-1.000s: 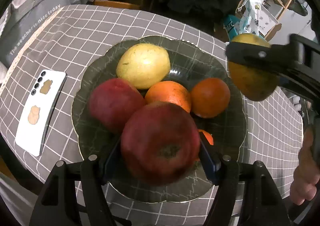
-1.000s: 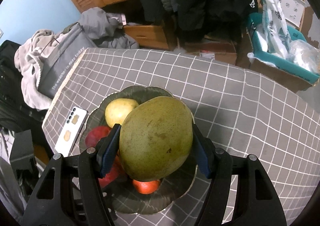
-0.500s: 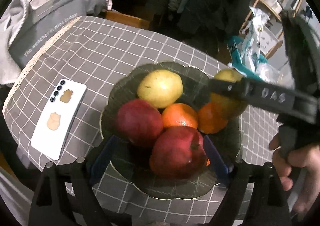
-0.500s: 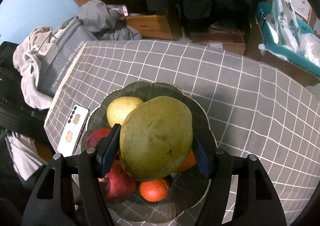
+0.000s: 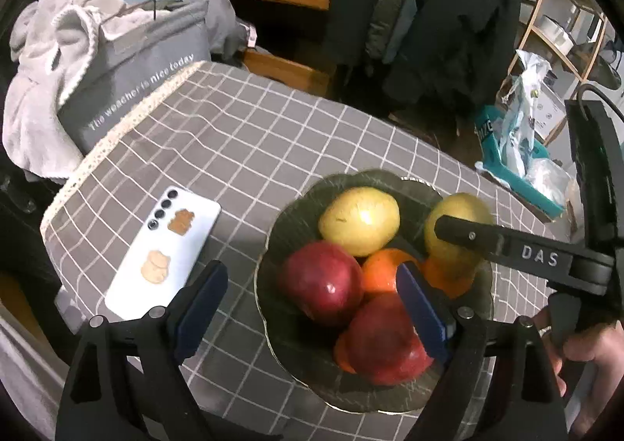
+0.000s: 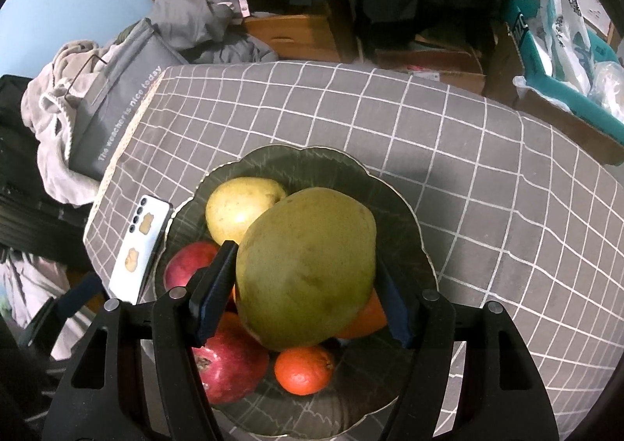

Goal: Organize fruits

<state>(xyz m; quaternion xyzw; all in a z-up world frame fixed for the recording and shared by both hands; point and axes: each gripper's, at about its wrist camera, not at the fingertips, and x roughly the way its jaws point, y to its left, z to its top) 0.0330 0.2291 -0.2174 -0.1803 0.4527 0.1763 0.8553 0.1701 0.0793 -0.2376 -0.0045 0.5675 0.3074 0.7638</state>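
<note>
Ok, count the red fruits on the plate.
2. One red fruit lies at the plate's left side beside the yellow pear; the second red fruit lies at its near edge. The held mango may hide others.

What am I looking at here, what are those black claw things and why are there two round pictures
Each round picture comes from a fisheye camera mounted on a handheld tool; a person holds one tool in each hand. The left gripper is open and empty, hovering near the plate of fruit. The right gripper has its jaws shut on a large green mango, held over the same plate. On the plate lie a yellow pear, two red apples, and oranges. A white phone lies beside the plate on the checked tablecloth.
</note>
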